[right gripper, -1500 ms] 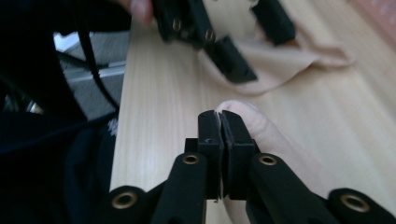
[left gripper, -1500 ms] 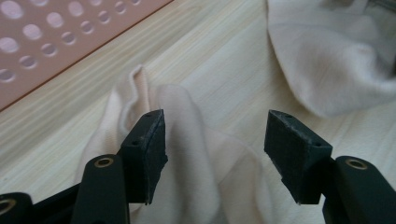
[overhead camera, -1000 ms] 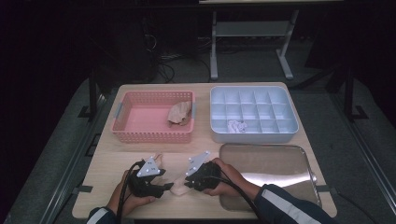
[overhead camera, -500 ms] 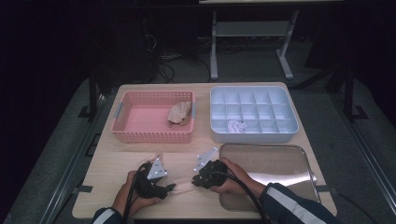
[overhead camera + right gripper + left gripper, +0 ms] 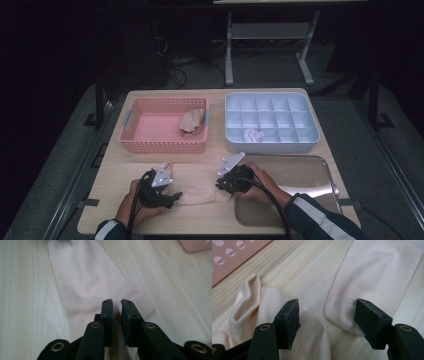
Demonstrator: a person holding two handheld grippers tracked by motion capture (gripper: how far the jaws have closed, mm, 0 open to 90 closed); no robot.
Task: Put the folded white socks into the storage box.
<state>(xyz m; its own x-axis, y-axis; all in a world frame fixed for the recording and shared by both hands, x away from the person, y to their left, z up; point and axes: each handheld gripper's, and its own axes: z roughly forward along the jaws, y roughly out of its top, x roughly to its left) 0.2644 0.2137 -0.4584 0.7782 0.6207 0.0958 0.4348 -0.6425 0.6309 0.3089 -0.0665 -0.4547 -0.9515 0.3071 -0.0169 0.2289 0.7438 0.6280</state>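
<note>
The right tool (image 5: 117, 305) has slid right; its view shows jaws nipping the sock (image 5: 82, 277).

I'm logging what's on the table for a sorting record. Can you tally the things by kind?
Containers: 3 – pink basket, white divided box, metal tray
Cloth items: 3 – flat beige sock, bundle in the basket, bundle in the box
Total: 6

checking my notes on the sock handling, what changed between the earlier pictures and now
The right tool, nearly shut on the end of the beige sock, slid right toward the metal tray, stretching the sock flat. The left tool has just been opening its jaws, which now straddle the sock's other end. The pink basket with its crumpled sock and the white divided box stayed put.
</note>
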